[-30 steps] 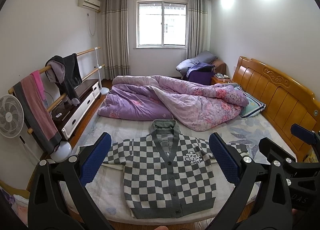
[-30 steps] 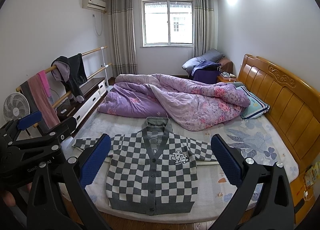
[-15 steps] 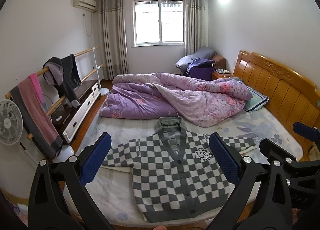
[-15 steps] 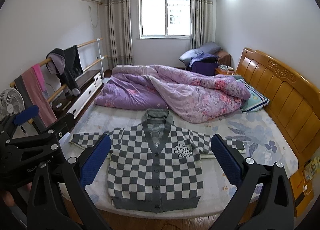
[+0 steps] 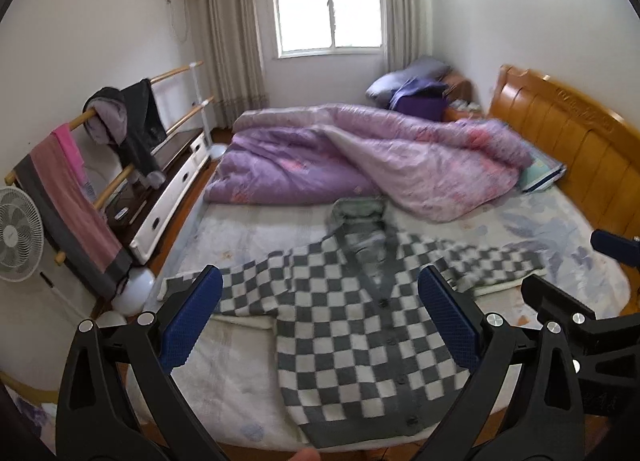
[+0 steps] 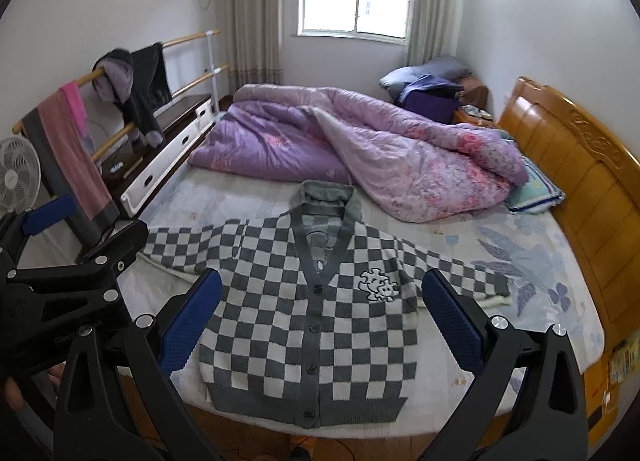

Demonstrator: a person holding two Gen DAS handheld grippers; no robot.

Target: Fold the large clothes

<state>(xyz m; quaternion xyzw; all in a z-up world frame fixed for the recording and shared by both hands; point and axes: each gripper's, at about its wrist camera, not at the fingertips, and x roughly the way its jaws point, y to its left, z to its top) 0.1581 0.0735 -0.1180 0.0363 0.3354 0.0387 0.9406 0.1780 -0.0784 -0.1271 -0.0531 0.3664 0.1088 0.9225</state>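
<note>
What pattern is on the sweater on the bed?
Grey and white checks on the sweater, like a chessboard. It shows best in the right wrist view.

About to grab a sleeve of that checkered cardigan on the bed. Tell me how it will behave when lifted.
The checkered cardigan is knit and lies limp, sleeves spread on the bed, so it will likely flop and drape. One pinched sleeve would probably drag the body along. Its buttoned front should keep the panels together. Both the left gripper and right gripper are open.

Both wrist views bedward, sharing the cardigan (image 5: 352, 325)
</note>
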